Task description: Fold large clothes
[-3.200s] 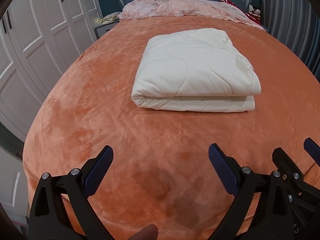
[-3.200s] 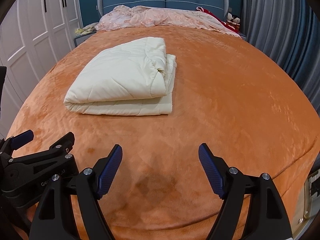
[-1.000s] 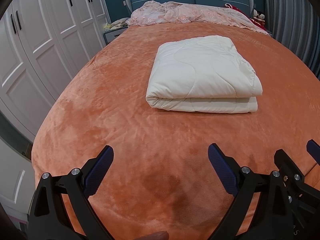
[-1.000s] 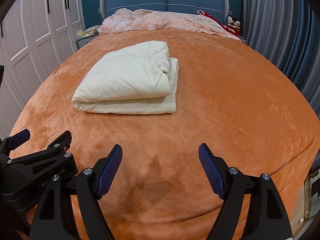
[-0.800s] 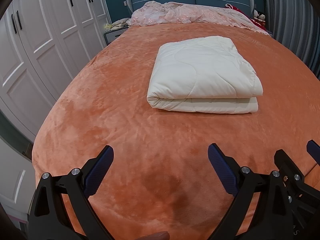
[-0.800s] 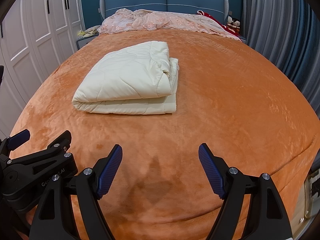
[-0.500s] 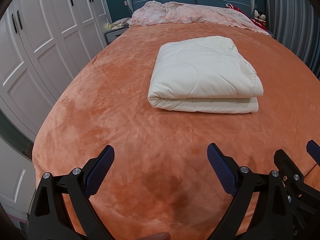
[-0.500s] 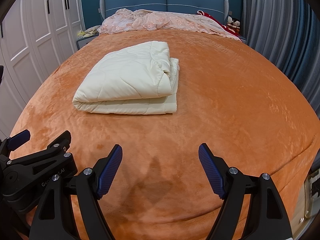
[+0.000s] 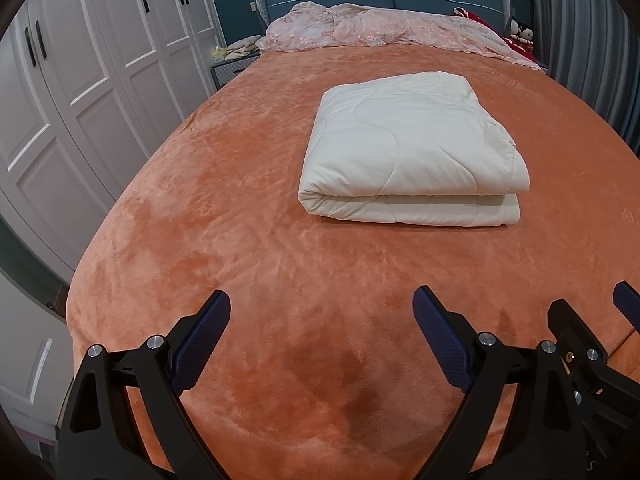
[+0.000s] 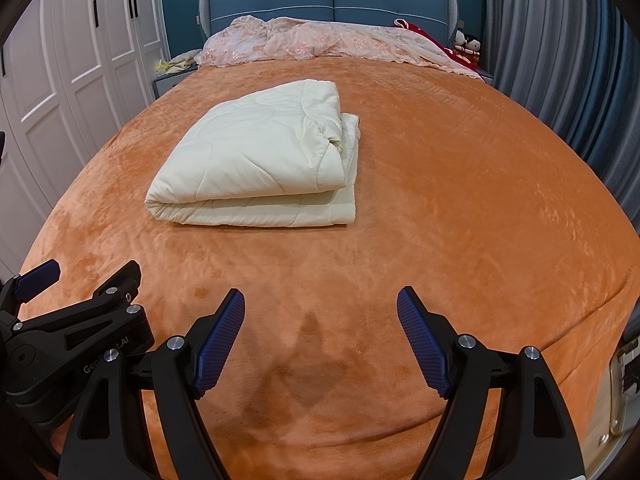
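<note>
On the orange bedspread (image 9: 248, 200) lies a folded quilt (image 9: 408, 152) — both claws gape, empty.

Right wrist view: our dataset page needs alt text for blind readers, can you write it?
A cream quilt, folded into a thick rectangle, lies on an orange bed cover. The open right gripper hovers empty in the foreground, with the left gripper at lower left.
</note>
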`<action>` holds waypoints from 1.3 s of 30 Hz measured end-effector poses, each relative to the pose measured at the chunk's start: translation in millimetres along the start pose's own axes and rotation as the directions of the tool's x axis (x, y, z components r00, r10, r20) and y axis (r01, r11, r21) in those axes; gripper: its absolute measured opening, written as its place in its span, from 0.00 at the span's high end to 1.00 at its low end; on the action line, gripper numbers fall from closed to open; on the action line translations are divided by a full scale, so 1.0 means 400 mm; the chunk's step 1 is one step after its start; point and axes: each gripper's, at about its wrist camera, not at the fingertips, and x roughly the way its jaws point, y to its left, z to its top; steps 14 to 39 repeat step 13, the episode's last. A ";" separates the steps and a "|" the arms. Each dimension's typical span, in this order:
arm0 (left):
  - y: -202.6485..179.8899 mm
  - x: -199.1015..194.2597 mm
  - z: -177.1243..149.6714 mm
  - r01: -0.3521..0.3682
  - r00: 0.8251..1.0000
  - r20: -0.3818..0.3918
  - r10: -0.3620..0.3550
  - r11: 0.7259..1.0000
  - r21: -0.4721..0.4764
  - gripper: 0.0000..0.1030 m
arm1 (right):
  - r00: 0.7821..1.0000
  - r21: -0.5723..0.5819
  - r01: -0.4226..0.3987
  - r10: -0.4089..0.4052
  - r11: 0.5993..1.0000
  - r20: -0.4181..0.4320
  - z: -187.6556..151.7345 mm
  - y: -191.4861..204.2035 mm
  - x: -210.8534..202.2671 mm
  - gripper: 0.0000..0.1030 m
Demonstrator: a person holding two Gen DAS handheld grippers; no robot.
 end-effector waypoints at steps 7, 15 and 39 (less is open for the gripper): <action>-0.005 0.000 0.000 0.003 1.000 -0.005 -0.003 1.000 0.001 0.15 | 1.000 0.001 -0.001 0.001 1.000 -0.002 -0.001 0.003 0.000 0.26; -0.008 0.003 -0.003 0.008 1.000 -0.009 -0.008 1.000 0.001 0.17 | 1.000 0.004 0.005 -0.005 1.000 -0.004 -0.006 0.017 -0.002 0.26; -0.008 0.003 -0.003 0.008 1.000 -0.009 -0.008 1.000 0.001 0.17 | 1.000 0.004 0.005 -0.005 1.000 -0.004 -0.006 0.017 -0.002 0.26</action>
